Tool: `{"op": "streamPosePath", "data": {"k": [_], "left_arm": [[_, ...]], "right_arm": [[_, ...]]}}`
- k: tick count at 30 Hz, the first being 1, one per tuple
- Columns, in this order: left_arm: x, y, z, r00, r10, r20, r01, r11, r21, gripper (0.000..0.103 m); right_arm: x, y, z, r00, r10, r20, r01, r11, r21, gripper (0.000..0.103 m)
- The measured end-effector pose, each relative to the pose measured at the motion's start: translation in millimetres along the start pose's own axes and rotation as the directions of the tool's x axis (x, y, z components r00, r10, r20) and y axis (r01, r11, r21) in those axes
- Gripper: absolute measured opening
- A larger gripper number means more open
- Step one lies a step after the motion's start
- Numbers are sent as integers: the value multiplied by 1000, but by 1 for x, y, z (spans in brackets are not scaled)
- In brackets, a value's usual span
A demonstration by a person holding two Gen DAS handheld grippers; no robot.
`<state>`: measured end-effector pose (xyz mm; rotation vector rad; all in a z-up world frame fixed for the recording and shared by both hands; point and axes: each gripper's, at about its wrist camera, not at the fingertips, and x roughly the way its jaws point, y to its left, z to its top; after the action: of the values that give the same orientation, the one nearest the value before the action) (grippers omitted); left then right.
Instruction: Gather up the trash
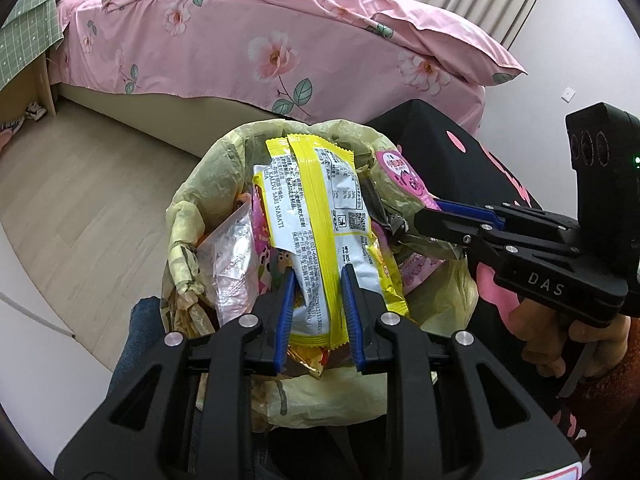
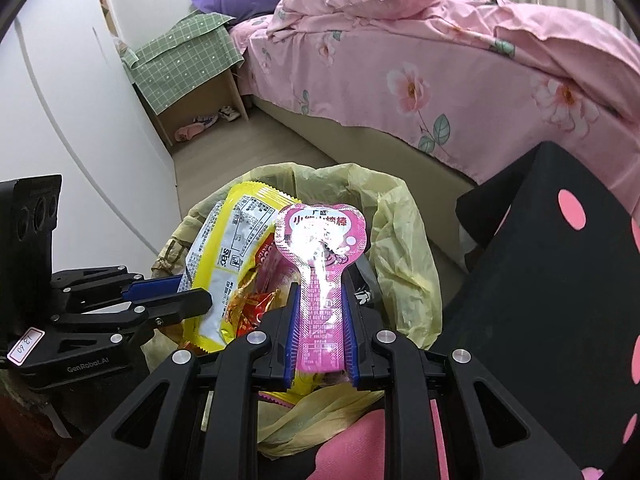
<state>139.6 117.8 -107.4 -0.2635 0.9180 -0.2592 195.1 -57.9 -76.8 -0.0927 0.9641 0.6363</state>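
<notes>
A bin lined with a pale yellow bag [image 1: 224, 160] [image 2: 400, 240] stands on the floor by the bed, stuffed with wrappers. My left gripper [image 1: 318, 276] [image 2: 196, 292] is shut on a yellow and white snack packet [image 1: 316, 208] [image 2: 228, 248], which lies over the bin's mouth. My right gripper [image 2: 320, 292] [image 1: 426, 212] is shut on a pink spoon-shaped lollipop wrapper [image 2: 322, 248] [image 1: 400, 172] and holds it just above the bag's right rim. A silver foil wrapper [image 1: 228, 256] and red and orange wrappers [image 2: 256, 300] lie inside the bag.
A bed with a pink flowered quilt [image 1: 280, 32] [image 2: 440, 60] runs behind the bin. A black stool with pink dots [image 2: 560, 280] [image 1: 440, 144] stands close on the right. A small wooden stand under a green checked cloth [image 2: 184, 56] is at the back left, with slippers [image 2: 192, 128] beneath.
</notes>
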Motion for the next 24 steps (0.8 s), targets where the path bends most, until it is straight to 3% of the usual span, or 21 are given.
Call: {"op": "streamPosePath", "data": {"k": [3, 4, 5, 6, 10, 12, 15, 19, 24], "left_arm": [[-4, 0, 1, 1000, -22, 13, 22, 1000, -3, 31], [-7, 0, 2, 999, -26, 21, 26, 1000, -6, 33], [-10, 0, 2, 999, -24, 28, 24, 1000, -8, 38], [-12, 0, 3, 999, -19, 30, 19, 1000, -13, 43], [-28, 5, 2, 998, 26, 55, -21, 996, -82, 63], [-41, 1, 0, 996, 40, 82, -32, 995, -96, 71], [-63, -20, -4, 988, 83, 128, -76, 995, -60, 76], [-93, -63, -13, 980, 72, 183, -76, 997, 14, 78], [-125, -118, -30, 970, 74, 231, -100, 990, 101, 78]], "right_arm": [[-1, -2, 0, 1000, 15, 6, -15, 1000, 17, 20], [-2, -2, 0, 1000, 9, 12, -9, 1000, 20, 24], [-3, -2, -1, 1000, 11, 18, -11, 1000, 21, 36], [-5, -2, -1, 1000, 18, 23, -19, 1000, 23, 41], [-15, -3, -3, 999, 41, 16, -41, 998, 42, 44], [-30, -2, -6, 998, 48, 44, -50, 998, 48, 53], [-70, -1, -16, 994, 9, 113, -16, 998, 58, 53], [-126, 2, -41, 979, -86, 186, 74, 995, 72, 53], [-190, -3, -89, 966, -166, 199, 127, 972, 195, 53]]}}
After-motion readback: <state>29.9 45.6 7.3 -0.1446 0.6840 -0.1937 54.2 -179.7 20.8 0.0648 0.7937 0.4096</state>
